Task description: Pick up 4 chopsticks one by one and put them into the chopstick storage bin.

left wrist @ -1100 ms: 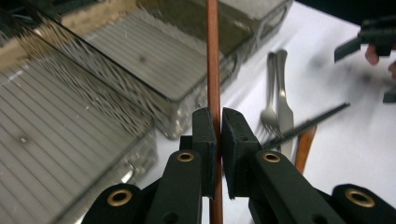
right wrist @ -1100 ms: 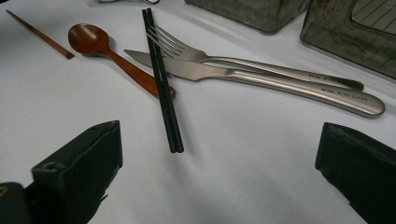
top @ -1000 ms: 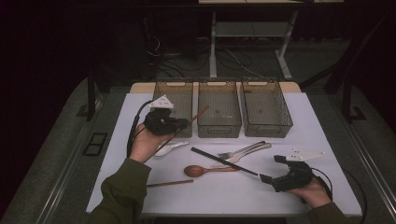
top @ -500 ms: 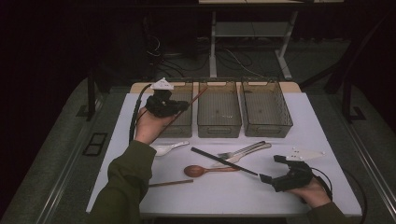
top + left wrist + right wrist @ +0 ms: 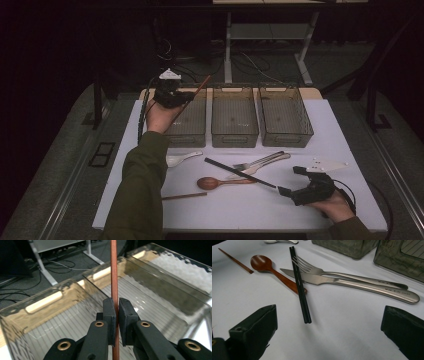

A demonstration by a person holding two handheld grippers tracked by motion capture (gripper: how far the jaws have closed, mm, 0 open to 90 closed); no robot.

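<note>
My left gripper [image 5: 172, 95] hangs over the back left corner of the left clear bin [image 5: 189, 136], shut on a brown chopstick [image 5: 197, 87] that slants up to the right. In the left gripper view the two pads [image 5: 110, 312] pinch that chopstick [image 5: 114, 275] above the bin's ribbed floor [image 5: 62, 322]. My right gripper [image 5: 292, 181] rests open near the table's front right, its jaws wide apart [image 5: 329, 315] with nothing between them. Just ahead of it ends a pair of black chopsticks [image 5: 300, 287] [image 5: 240, 173].
A wooden spoon [image 5: 210, 183], a fork [image 5: 260, 161], a knife [image 5: 352, 283], a white spoon [image 5: 177, 159] and a second brown chopstick [image 5: 184, 196] lie on the white table. Two more clear bins [image 5: 235, 135] [image 5: 286, 136] stand in the back row.
My left hand has carried the brown chopstick away from me, from over the table beside the white spoon to above the left bin. The right hand has kept still.
</note>
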